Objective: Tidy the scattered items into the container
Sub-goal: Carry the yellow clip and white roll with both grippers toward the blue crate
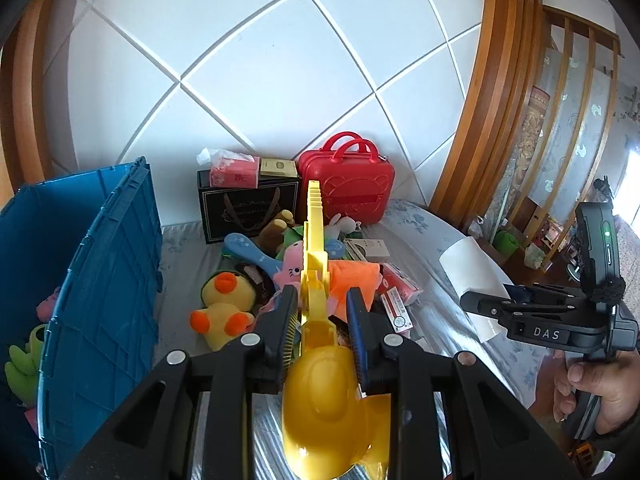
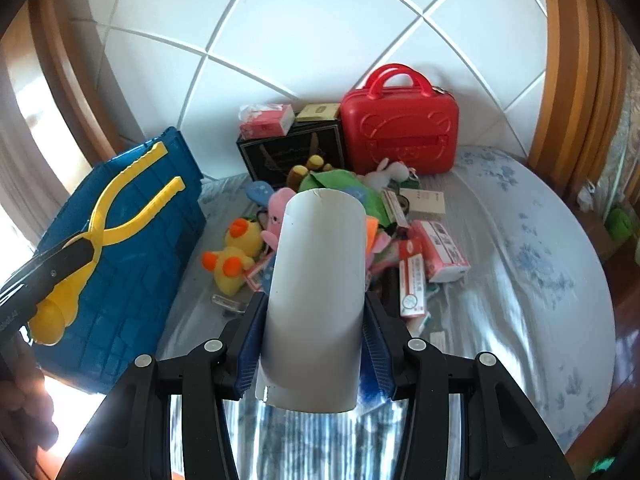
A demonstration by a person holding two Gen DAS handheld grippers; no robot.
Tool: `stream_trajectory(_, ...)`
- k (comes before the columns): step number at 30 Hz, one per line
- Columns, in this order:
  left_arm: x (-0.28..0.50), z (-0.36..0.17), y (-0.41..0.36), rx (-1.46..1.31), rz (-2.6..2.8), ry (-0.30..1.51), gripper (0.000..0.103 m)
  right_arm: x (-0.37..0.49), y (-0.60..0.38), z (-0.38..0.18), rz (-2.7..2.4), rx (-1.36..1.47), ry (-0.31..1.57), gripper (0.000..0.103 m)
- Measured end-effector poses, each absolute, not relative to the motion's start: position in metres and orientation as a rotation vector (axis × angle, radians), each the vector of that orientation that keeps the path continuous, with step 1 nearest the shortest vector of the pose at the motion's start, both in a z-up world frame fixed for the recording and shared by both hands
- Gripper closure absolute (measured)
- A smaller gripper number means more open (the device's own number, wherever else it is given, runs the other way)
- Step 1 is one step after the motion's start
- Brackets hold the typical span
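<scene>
My left gripper (image 1: pixel 322 300) is shut on a yellow snowball-maker tong (image 1: pixel 316 320), held above the bed; it also shows in the right wrist view (image 2: pixel 100 224), beside the blue crate (image 2: pixel 120 240). My right gripper (image 2: pixel 312 312) is shut on a white cardboard tube (image 2: pixel 316 292); the tube also shows in the left wrist view (image 1: pixel 474 280). The blue crate (image 1: pixel 100 280) stands at the left and holds a green plush (image 1: pixel 24 364). A pile of plush toys, with a yellow duck (image 1: pixel 224 304), and several boxes lies on the bed.
A red case (image 1: pixel 348 188), a black gift bag (image 1: pixel 248 208) and a tissue pack (image 1: pixel 234 170) stand against the white padded headboard. Red and white boxes (image 2: pixel 440 248) lie right of the pile. The wooden bed frame rises at the right.
</scene>
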State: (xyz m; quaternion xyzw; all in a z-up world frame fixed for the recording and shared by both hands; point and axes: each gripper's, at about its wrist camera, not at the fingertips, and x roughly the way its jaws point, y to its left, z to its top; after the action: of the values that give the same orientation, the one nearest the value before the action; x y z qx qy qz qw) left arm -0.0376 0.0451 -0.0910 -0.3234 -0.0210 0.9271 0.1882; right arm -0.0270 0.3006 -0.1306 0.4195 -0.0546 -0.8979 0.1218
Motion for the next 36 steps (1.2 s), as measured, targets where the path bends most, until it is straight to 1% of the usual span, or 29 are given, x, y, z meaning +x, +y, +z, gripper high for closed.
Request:
stream_trajectory(13,-0.027,-0.067,-0.016,-0.858,2.693,-0.132,0.079,-0.021,0.224,-0.091,-2.548,1.123,-0.100,0.057)
stream_trajectory(36,-0.027,-0.048,-0.128,-0.798,2.845,-0.231,0.079,-0.039,0.103,-0.055,-2.437,1.015,-0.019,0.057)
